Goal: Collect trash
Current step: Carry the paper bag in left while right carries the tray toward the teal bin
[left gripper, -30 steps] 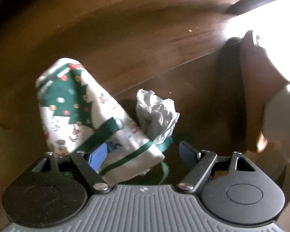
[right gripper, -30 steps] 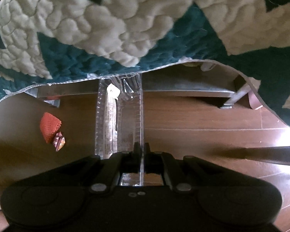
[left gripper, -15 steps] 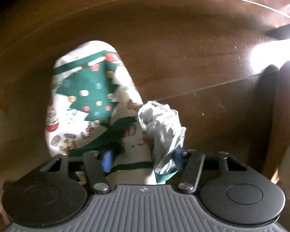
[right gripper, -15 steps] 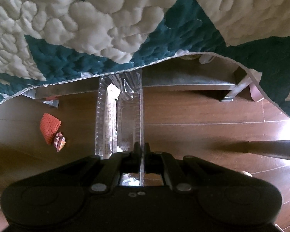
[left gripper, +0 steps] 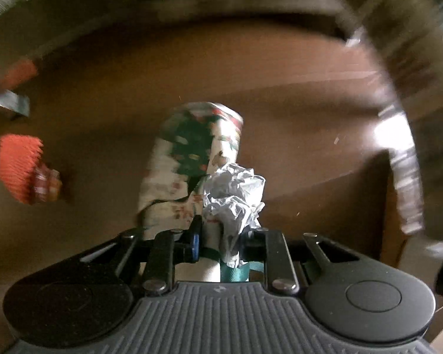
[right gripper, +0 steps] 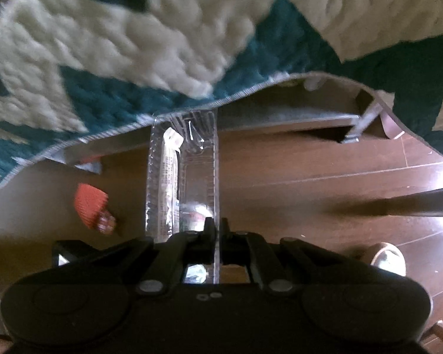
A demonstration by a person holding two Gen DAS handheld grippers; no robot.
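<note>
Dark floor (left gripper: 295, 153) below; left fingers (left gripper: 218, 243), just closing, pinch soft bag (left gripper: 192, 159) and light tissue (left gripper: 233, 194); right fingers (right gripper: 217, 233) clamp a slippery clear tray (right gripper: 183, 174).

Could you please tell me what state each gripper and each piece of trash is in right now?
left gripper: jaws have just been closing, clamped on paper and bag together.
crumpled white paper: pinched, off the floor.
Christmas-print gift bag: pinched with its green ribbon, hanging.
right gripper: shut on a wall of the tray.
clear plastic tray: held, a packet inside.
orange wrapper: lying on the floor, untouched.
</note>
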